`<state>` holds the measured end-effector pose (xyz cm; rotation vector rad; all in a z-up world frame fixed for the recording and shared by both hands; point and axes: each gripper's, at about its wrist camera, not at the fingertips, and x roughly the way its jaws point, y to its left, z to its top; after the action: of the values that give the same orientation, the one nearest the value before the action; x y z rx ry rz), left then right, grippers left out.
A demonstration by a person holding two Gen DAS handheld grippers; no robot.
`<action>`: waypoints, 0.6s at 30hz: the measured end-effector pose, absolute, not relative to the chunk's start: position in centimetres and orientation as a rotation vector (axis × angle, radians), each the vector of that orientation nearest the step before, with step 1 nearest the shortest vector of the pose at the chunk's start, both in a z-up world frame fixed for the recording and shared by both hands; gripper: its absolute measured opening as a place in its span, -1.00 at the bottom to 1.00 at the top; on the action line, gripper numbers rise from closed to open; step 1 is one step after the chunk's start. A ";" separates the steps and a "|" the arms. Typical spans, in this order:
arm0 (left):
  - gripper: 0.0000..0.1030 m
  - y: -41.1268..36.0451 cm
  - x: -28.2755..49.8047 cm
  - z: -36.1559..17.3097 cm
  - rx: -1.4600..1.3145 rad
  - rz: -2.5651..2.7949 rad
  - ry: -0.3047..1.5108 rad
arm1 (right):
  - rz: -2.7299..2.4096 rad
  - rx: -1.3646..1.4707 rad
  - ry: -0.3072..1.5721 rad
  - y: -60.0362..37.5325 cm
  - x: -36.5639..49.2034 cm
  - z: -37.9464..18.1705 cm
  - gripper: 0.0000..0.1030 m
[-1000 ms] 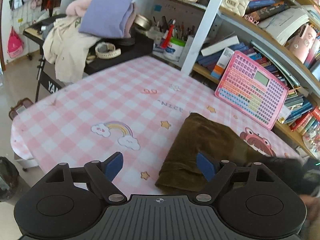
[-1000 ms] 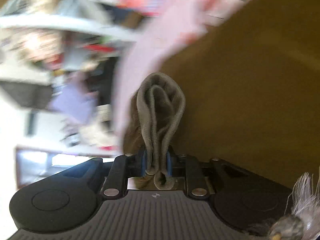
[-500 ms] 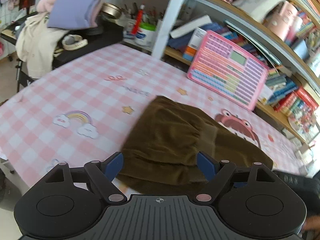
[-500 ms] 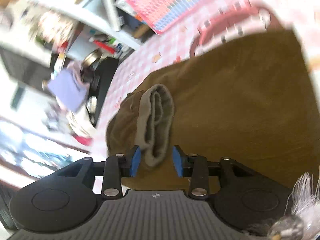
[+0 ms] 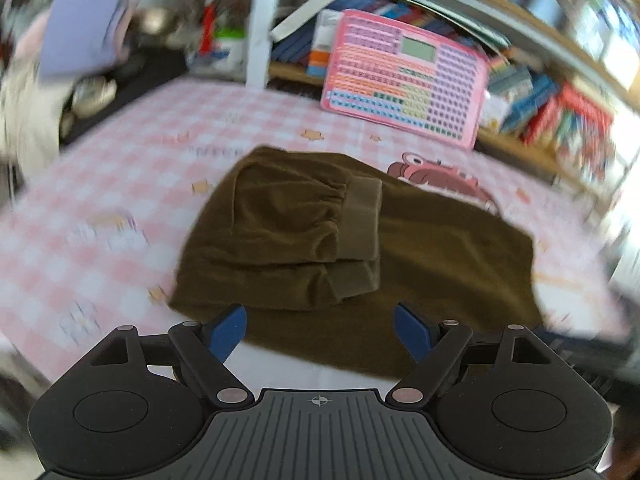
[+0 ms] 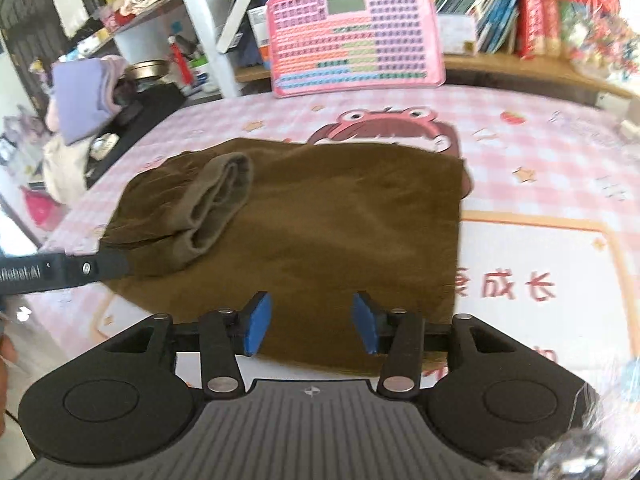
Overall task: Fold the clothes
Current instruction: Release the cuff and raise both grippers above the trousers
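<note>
A brown garment (image 5: 420, 248) lies folded on the pink checked tablecloth (image 5: 132, 184), its sleeves with grey-brown cuffs (image 5: 360, 216) laid across its left part. It also shows in the right wrist view (image 6: 340, 216), cuffs (image 6: 216, 200) at the left. My left gripper (image 5: 320, 330) is open and empty over the garment's near edge. My right gripper (image 6: 312, 322) is open and empty over the near edge too. Part of the left gripper (image 6: 60, 270) shows at the left of the right wrist view.
A pink toy keyboard (image 6: 356, 40) leans against the bookshelf (image 6: 500, 20) behind the table. A pile of purple and cream clothes (image 6: 80, 100) sits on a black stand at the far left. A white shelf post (image 5: 260, 20) stands at the table's back edge.
My right gripper opened, let go of the cuffs, and pulled back from the garment. The sleeves now lie on the garment. My left gripper swung right over the garment's near edge.
</note>
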<state>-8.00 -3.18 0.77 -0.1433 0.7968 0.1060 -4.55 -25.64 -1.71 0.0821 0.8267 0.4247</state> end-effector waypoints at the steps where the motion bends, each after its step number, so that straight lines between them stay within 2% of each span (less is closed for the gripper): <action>1: 0.62 -3.3 -8.1 0.8 -0.114 0.102 0.792 | 0.406 0.078 0.825 -25.6 -4.7 -1.6 -0.06; 2: 0.62 -3.2 -8.4 0.8 -0.111 0.095 0.787 | 0.386 0.075 0.826 -25.5 -5.0 -1.4 -0.04; 5: 0.62 -2.8 -9.3 0.6 -0.143 0.061 0.774 | 0.330 0.061 0.829 -25.2 -6.1 -1.0 0.24; 18: 0.70 -2.1 -10.9 -0.6 -0.141 -0.055 0.762 | 0.148 -0.007 0.800 -24.1 -11.0 -0.2 0.42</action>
<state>-10.94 -2.15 -0.63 -0.1414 0.7624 -0.0547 -10.97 -24.08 -0.23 -0.0067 0.8004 0.1482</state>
